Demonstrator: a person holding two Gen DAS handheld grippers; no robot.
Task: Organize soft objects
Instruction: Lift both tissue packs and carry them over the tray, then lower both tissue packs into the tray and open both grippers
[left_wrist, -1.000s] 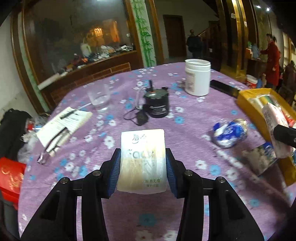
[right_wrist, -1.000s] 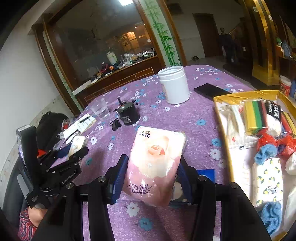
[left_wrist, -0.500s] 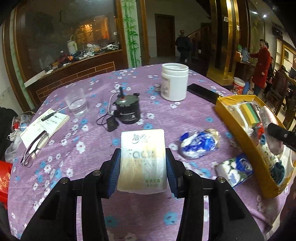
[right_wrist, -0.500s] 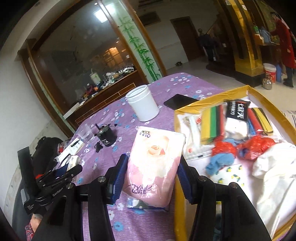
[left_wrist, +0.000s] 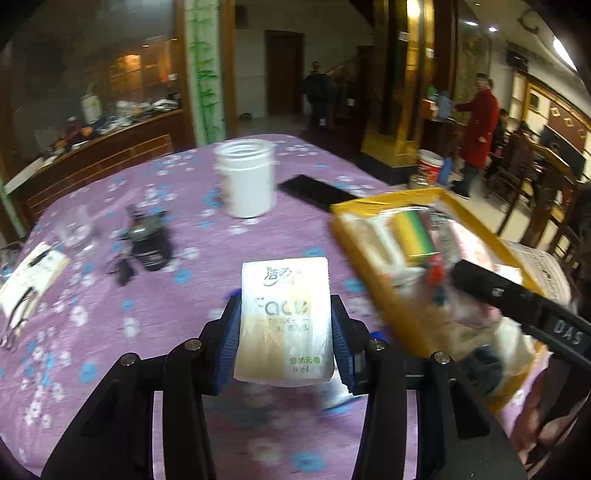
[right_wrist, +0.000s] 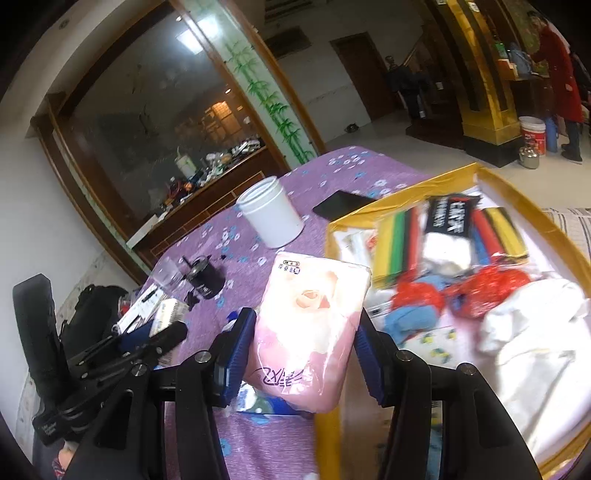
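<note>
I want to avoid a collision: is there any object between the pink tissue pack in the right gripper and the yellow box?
Nothing visible blocks it. The pink tissue pack, clamped in the right gripper, hangs at the near left rim of the yellow box. The box already holds packets and cloths, so free room is limited.

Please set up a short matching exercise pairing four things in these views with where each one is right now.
Things:
1. white tissue pack
2. pink tissue pack
3. white jar
4. striped cloth bundle

Places:
A. lying inside the yellow tray
B. clamped in the right claw
C. standing upright on the purple flowered tablecloth
D. clamped in the left claw

Pairs: 1-D, 2-B, 3-C, 4-A
</note>
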